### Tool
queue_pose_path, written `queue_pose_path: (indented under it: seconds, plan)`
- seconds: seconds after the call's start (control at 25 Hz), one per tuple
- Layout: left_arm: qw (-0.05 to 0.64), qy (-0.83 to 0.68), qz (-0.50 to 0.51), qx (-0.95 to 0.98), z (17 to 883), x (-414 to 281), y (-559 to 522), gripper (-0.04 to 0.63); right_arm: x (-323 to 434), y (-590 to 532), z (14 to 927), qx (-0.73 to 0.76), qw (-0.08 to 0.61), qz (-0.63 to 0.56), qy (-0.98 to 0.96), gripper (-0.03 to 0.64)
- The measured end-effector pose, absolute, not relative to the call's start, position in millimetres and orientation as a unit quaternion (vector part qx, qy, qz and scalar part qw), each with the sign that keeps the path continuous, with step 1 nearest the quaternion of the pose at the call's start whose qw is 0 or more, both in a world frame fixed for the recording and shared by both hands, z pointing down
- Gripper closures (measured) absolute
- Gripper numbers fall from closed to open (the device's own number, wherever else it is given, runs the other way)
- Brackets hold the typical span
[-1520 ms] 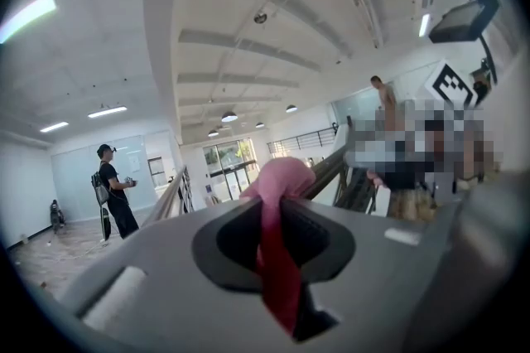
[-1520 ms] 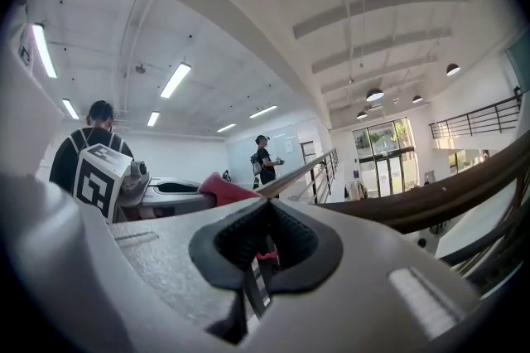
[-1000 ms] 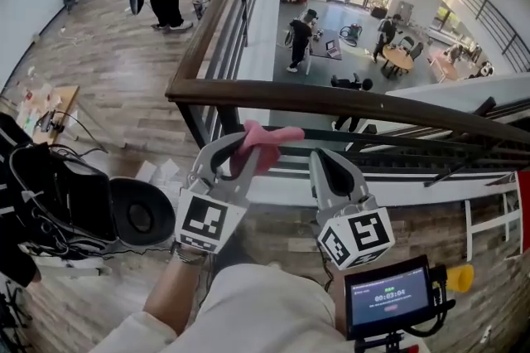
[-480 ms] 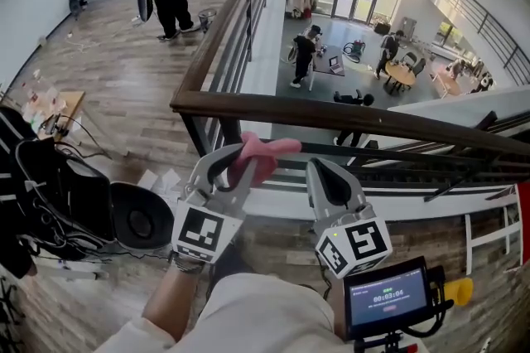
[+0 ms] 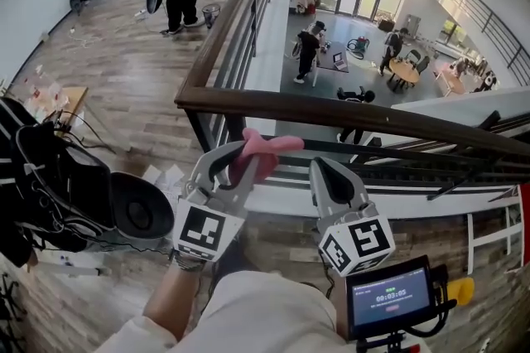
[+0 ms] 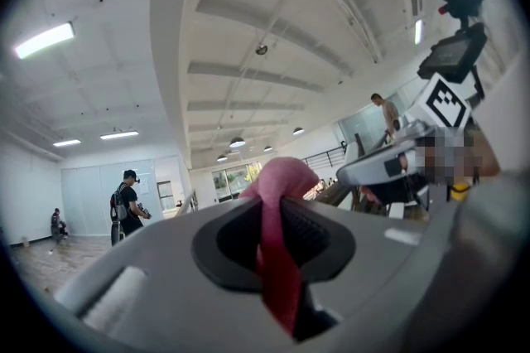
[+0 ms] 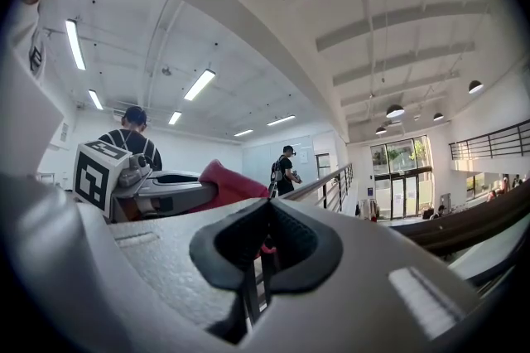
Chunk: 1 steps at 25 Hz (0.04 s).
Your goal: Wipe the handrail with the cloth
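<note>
Near the handrail, left tool tight on pink cloth, right tool closed, empty; screen digits illegible

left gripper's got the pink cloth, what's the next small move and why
Probably raise the left gripper and bring the pink cloth onto the top of the wooden handrail. Its jaws are clamped on the cloth, but in the head view the cloth sits short of the rail, apparently not touching it, so wiping can't begin. The right gripper is shut and empty.
</note>
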<state>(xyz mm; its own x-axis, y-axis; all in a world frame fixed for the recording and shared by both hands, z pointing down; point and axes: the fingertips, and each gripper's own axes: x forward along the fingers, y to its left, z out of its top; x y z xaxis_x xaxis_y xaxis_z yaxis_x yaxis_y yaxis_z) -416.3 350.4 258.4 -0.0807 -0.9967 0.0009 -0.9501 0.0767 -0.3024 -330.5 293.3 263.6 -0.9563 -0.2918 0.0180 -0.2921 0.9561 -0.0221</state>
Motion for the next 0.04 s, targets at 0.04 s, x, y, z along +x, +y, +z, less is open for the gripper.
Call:
queue_pose_path:
  seconds: [0.04]
  plan:
    - [0.105,0.726,-0.114,-0.67,258.3,-415.9,348.5,0.538,-329.9,290.9,263.3,0.148,0.01,0.011,-0.989,0.618]
